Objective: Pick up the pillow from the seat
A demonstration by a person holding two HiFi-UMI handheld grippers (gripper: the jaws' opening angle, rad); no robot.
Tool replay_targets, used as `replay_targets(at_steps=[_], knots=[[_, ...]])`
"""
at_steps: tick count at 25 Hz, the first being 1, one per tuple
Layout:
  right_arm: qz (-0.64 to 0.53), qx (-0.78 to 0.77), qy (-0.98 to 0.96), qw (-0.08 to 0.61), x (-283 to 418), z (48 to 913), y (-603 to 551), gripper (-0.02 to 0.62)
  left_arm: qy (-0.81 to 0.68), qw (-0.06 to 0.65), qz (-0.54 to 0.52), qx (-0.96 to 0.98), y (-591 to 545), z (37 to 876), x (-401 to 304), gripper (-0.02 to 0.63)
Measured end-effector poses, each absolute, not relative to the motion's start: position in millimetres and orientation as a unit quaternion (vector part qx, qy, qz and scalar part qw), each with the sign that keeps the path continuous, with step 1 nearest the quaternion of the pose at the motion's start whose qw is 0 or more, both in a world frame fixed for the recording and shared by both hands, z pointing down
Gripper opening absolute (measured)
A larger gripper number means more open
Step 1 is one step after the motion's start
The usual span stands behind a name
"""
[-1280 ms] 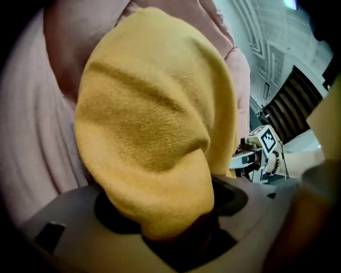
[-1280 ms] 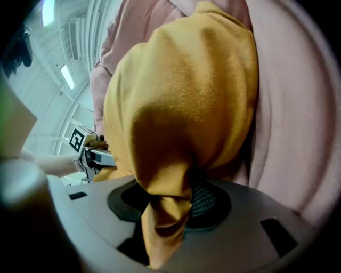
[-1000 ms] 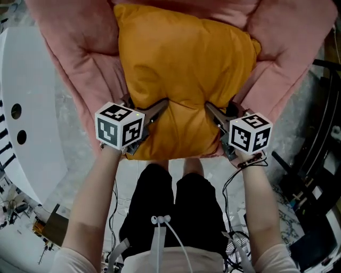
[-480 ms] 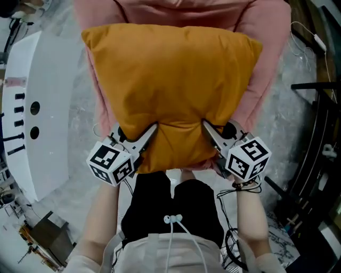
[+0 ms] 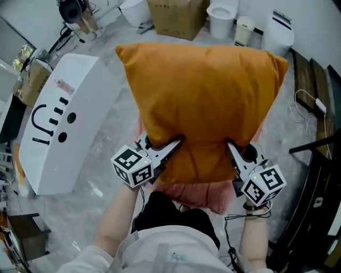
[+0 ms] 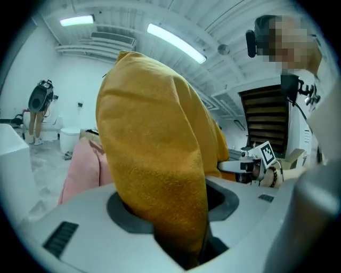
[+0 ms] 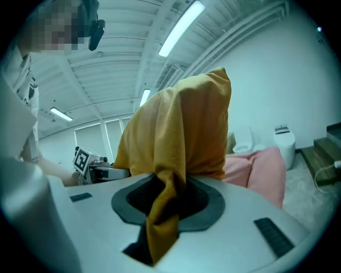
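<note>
A: Where's the pillow [image 5: 202, 101]?

B: Up off the seat [image 5: 200, 193], which shows just under its lower edge, in front of the person's lap.

A: And the claws?

B: Left claw [image 5: 173, 146] on that lower edge toward the left, right claw [image 5: 233, 150] toward the right, cloth between each pair of jaws.

A: Around it?

B: A cabinet [image 5: 64, 122] on the floor [image 5: 101, 186] to the left. A box [image 5: 178, 16] lies beyond the pillow, with bins [image 5: 221, 18] right of the box.

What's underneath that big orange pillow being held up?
A strip of pink seat shows below the pillow at its lower edge. The rest of the seat is hidden by the pillow.
</note>
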State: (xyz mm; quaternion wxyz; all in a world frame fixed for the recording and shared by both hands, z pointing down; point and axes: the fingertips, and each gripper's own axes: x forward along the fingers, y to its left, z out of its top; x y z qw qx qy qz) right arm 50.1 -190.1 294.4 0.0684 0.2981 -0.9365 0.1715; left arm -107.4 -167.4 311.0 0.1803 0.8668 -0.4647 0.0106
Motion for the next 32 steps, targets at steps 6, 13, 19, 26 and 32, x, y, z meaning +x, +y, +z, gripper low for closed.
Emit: replay_targets(at_steps=[6,13,19,26,32], knots=[[0.064,0.283,-0.957,0.015,40.3,178.1,-201.8,0.12,-0.478,0.068,-0.036,0.875,-176.5,196.6,-118.5,0.229],[0.009,0.281,-0.959,-0.04,49.7,93.0,-198.4,0.121,-0.47,-0.032,-0.048,0.881,-178.9,101.1,-109.5,0.229],[-0.041,0.288,-0.955,-0.061,45.2,40.3,-176.4,0.122,-0.46,-0.073,-0.072,0.882,-159.9,52.8,-113.4,0.229],[-0.065,0.303,-0.948,-0.068,59.6,26.1,-176.1,0.121,-0.456,-0.095,-0.076,0.882,-160.6,36.2,-98.3,0.229],[-0.064,0.307,-0.947,-0.074,71.3,24.5,-173.4,0.121,-0.454,-0.099,-0.076,0.882,-157.4,34.6,-86.6,0.229]])
